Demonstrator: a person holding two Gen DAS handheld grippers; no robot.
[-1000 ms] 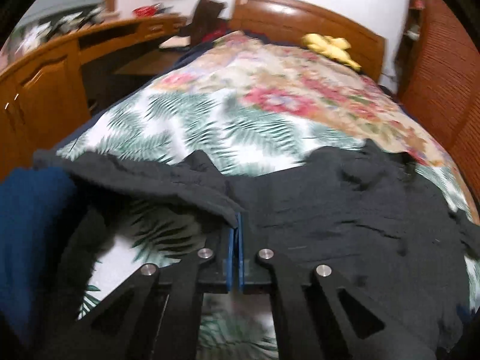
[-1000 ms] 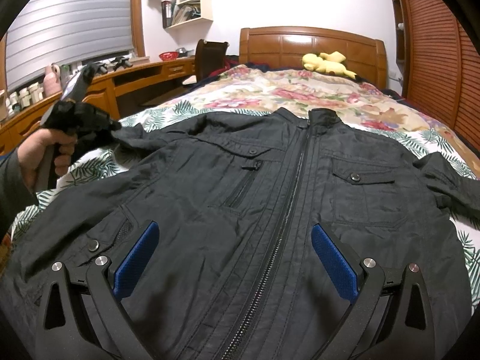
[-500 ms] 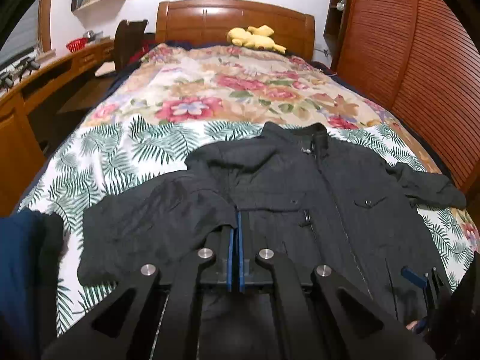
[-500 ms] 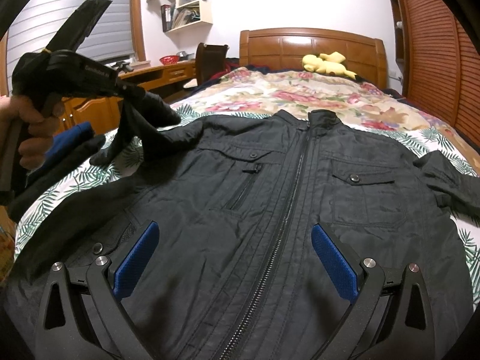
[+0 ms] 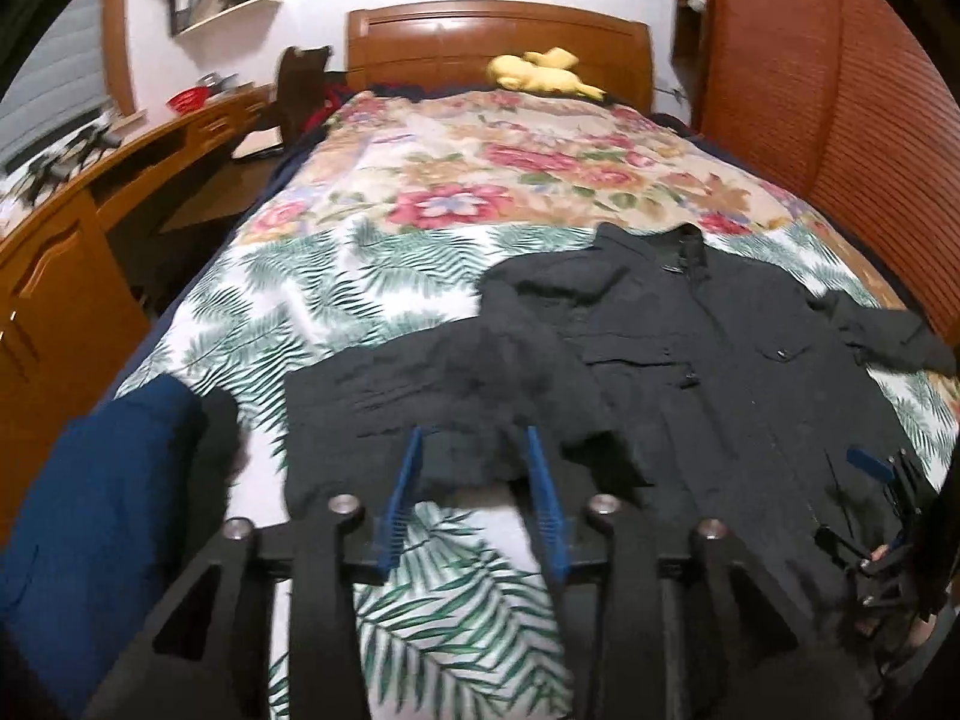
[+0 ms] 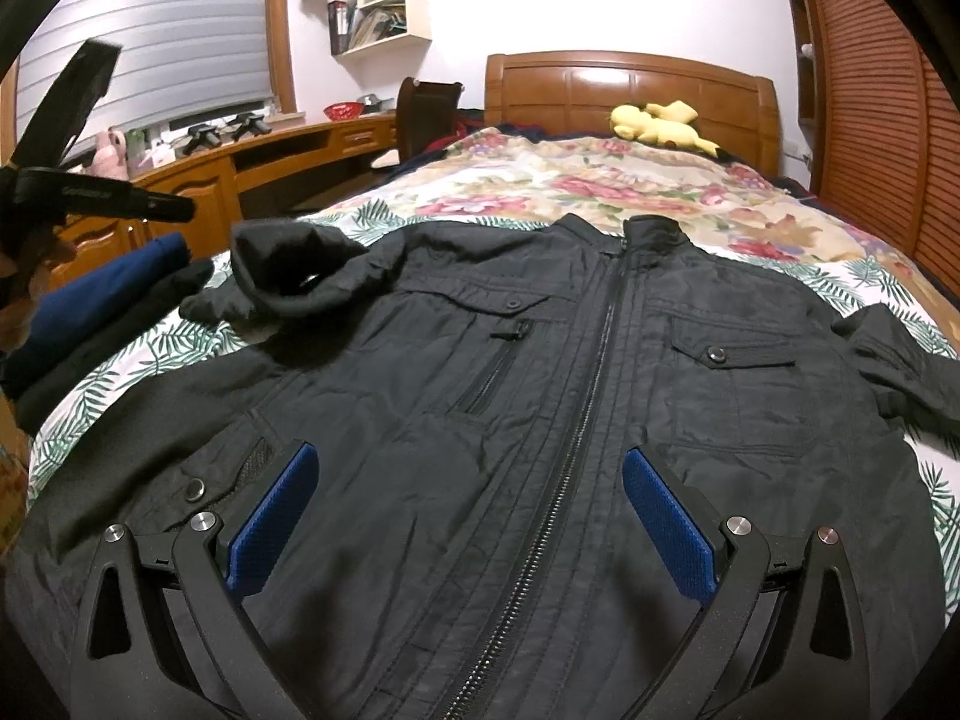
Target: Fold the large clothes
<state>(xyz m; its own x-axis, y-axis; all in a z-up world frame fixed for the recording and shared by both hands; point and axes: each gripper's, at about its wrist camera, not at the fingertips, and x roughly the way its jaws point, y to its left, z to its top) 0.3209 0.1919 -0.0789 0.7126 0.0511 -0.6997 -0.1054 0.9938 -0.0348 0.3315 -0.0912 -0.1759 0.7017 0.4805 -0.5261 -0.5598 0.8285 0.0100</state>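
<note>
Comparing with before: left gripper (image 5: 474, 480) is now opened, sleeve (image 6: 288, 267) is released onto jacket (image 6: 540, 420) | right gripper (image 6: 474, 516) is kept wide.

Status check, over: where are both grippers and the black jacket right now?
Left hand-held gripper open, sleeve lying folded toward the chest. Right hand-held gripper open, low over the black jacket, zipped, flat on the bed. Folded dark clothes alongside, not blocking.

A home bedroom: a bed (image 6: 600, 180) with a floral and palm-leaf bedspread and a wooden headboard (image 6: 630, 90), a yellow plush toy (image 6: 660, 123) at its head, a wooden desk (image 6: 240, 162) along the wall, wall shelves (image 6: 378, 6) with books, and louvred wardrobe doors (image 6: 870, 90).
</note>
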